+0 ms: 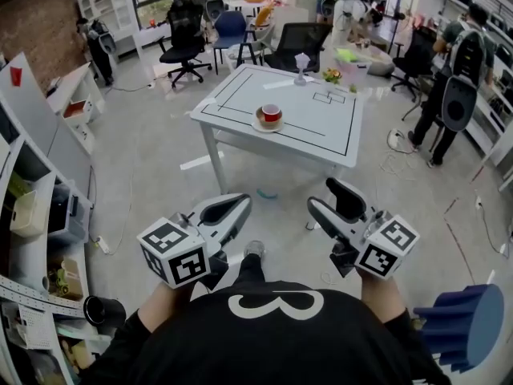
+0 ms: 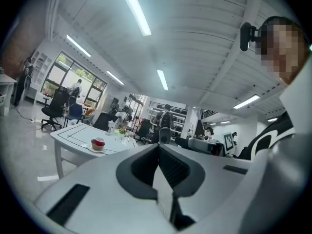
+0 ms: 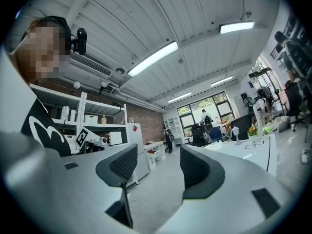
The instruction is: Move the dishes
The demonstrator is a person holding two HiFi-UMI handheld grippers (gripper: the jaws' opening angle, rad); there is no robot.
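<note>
Left gripper: low by the body, jaws pressed together on nothing, well short of the table.
Red cup on white saucer: near the table's front edge, well apart from both tools. Probably ceramic: stiff, light, slick, breakable. Cup loose on saucer; best pinched at the saucer rim and kept level.
Right gripper: jaws spread, empty.
</note>
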